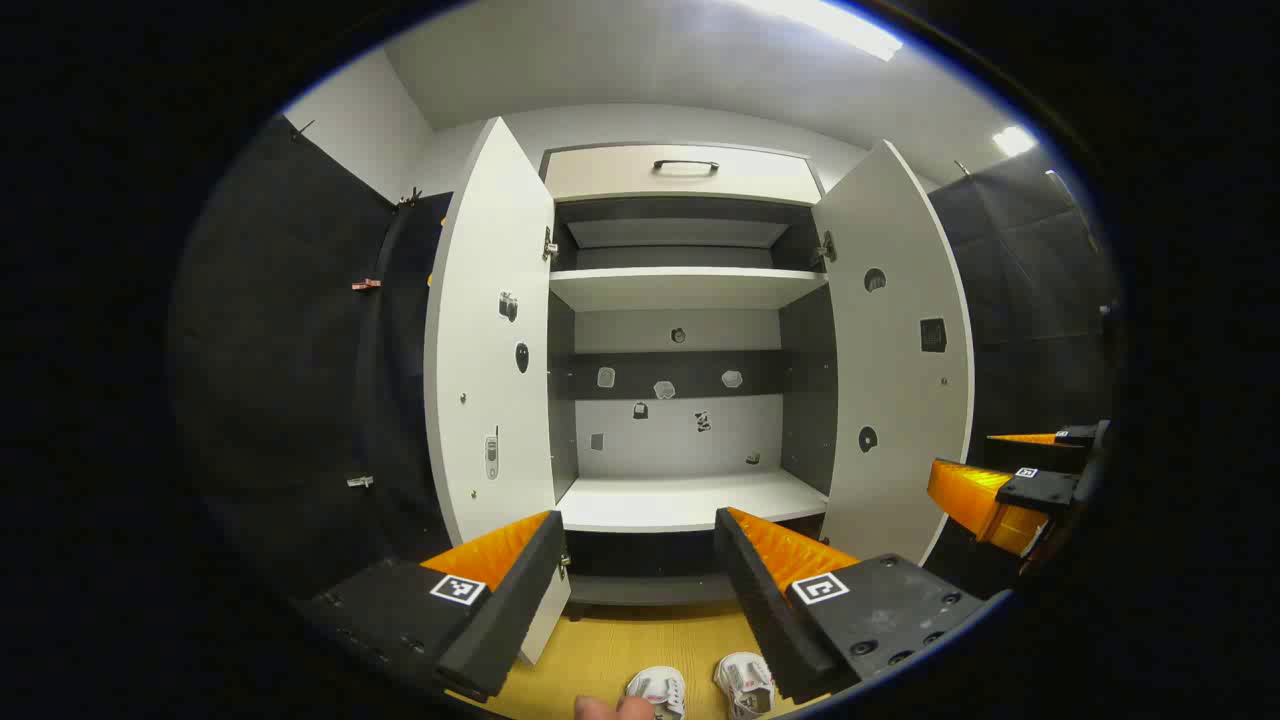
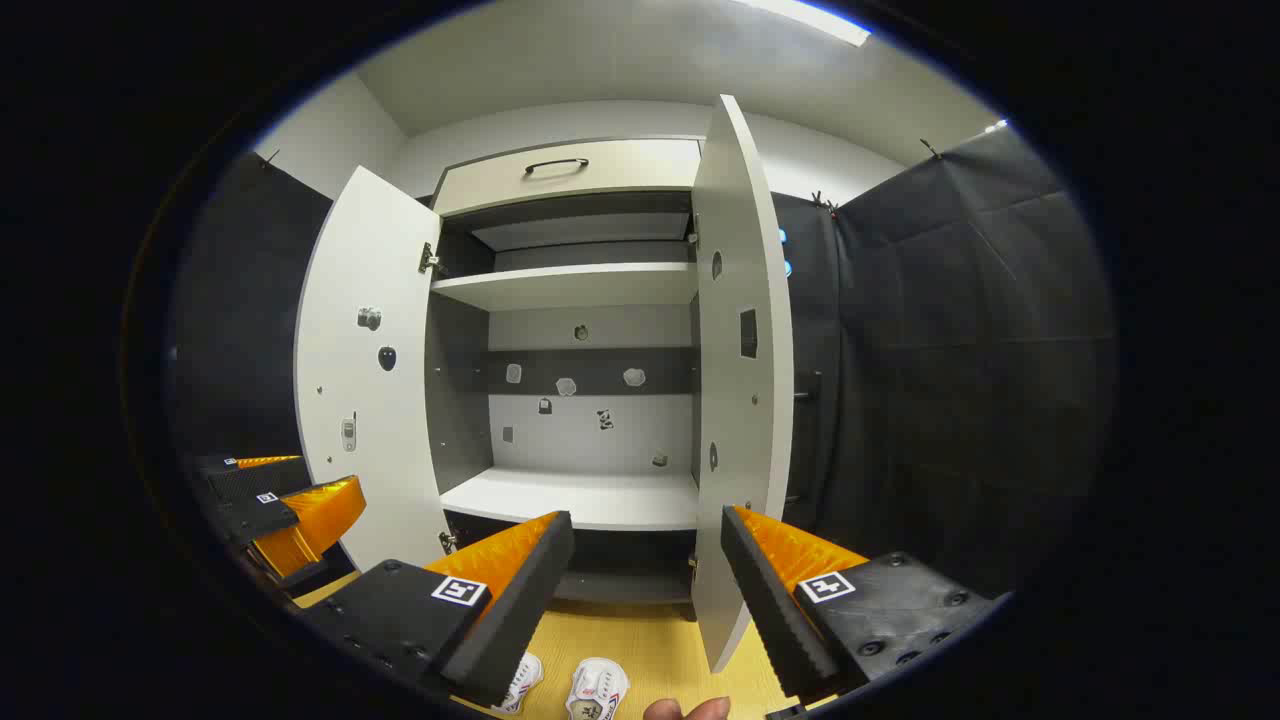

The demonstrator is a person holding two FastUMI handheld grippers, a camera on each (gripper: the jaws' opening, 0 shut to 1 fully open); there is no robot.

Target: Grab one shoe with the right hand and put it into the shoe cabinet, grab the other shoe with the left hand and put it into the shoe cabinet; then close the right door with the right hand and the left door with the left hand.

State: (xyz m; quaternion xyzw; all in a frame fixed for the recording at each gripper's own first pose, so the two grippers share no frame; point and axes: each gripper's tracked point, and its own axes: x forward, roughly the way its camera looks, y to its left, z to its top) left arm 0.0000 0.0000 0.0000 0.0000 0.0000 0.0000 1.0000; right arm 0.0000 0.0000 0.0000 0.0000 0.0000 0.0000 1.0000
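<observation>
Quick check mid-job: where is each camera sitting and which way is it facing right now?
Left gripper view: rides the left tool, held open, facing the open shoe cabinet; the right tool shows at the right edge, a fingertip at the bottom.
Right gripper view: rides the right tool, held open, facing the cabinet's right door; the left tool shows at left.
Shared: cabinet, both doors open, two shoes on the floor.

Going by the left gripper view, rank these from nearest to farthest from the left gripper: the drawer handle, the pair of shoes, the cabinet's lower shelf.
1. Pair of shoes: on the floor just below the left gripper.
2. Lower shelf: ahead, inside the open cabinet.
3. Drawer handle: at the cabinet's top, farthest.
</observation>
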